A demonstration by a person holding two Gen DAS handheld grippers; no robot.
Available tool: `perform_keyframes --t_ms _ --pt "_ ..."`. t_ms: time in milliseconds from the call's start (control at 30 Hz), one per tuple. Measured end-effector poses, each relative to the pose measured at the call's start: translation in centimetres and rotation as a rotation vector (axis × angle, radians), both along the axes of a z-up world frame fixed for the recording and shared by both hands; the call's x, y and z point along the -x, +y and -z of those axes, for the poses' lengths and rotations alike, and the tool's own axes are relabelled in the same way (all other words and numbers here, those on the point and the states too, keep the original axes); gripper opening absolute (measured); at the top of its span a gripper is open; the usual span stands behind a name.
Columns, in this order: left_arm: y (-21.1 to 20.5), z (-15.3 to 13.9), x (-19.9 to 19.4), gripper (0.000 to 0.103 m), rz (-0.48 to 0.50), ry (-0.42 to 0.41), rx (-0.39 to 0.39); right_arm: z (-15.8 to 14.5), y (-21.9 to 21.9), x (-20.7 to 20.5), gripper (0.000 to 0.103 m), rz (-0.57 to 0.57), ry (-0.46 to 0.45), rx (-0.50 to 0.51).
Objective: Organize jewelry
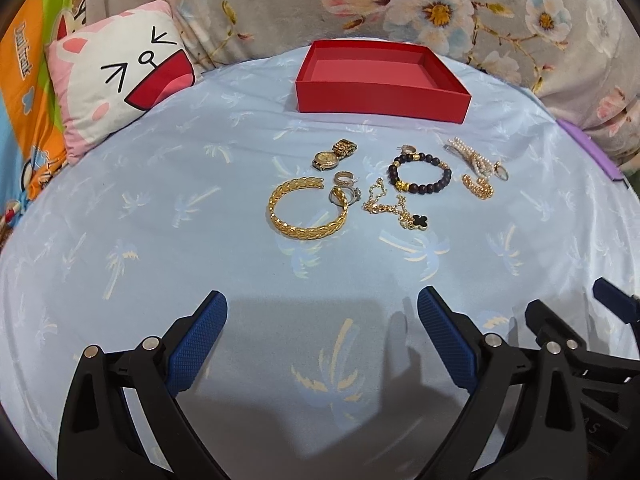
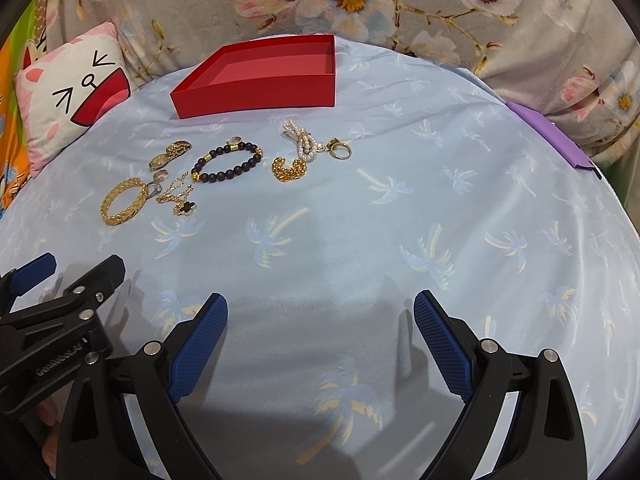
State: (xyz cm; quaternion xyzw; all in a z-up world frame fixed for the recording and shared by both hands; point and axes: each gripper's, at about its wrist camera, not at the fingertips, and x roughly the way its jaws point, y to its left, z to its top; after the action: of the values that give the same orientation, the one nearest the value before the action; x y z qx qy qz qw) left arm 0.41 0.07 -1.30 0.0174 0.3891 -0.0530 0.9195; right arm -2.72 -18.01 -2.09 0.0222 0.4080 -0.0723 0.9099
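Well apart from the jewelry, both grippers hover over the blue palm-print bed sheet (image 1: 120, 208), left gripper (image 1: 322, 312) and right gripper (image 2: 320, 312) each with fingers spread wide and holding nothing. Ahead lie a gold bangle (image 1: 306, 210), a watch (image 1: 326, 158), a dark bead bracelet (image 1: 420, 174) and pearls (image 1: 474, 156), all short of the empty red box (image 1: 382, 98)

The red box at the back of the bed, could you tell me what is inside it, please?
The red box looks empty: only its pinkish-red floor and inner walls show. Its near wall hides the front strip of the floor in both views, so something small lying there cannot be ruled out.
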Motion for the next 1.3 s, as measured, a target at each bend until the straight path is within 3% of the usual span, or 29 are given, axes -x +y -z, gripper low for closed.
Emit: perform_keyframes --t_ms 267,400,533,667,733,867,1000,1300 --pt "4.1 -0.5 -1.9 0.094 0.006 0.056 0.058 -0.2 -0.6 -0.9 0.092 -0.007 0.038 -0.022" --pt "4.0 -0.8 -4.3 0.094 0.051 0.050 0.014 -0.3 -0.9 -1.7 0.092 -0.018 0.055 -0.061" --pt "2.5 -0.2 -6.8 0.094 0.128 0.081 -0.003 -0.8 -0.7 -2.5 0.092 -0.025 0.048 -0.040" --pt "1.5 0.3 -8.2 0.092 0.143 0.089 -0.036 -1.1 -0.8 -3.1 0.092 -0.029 0.048 -0.039" --pt "1.5 0.5 -8.6 0.082 0.159 0.114 -0.010 -1.2 -1.0 -3.4 0.092 -0.026 0.048 -0.040" --pt "1.5 0.5 -8.4 0.075 0.158 0.098 -0.006 -1.2 -1.3 -4.2 0.092 -0.028 0.059 -0.059" --pt "1.6 0.2 -8.2 0.055 0.173 0.085 0.017 -1.1 -1.5 -4.9 0.092 -0.032 0.061 -0.066" --pt "3.1 -0.9 -7.7 0.054 0.164 0.083 0.091 -1.8 -1.9 -6.4 0.092 -0.065 0.068 -0.067"
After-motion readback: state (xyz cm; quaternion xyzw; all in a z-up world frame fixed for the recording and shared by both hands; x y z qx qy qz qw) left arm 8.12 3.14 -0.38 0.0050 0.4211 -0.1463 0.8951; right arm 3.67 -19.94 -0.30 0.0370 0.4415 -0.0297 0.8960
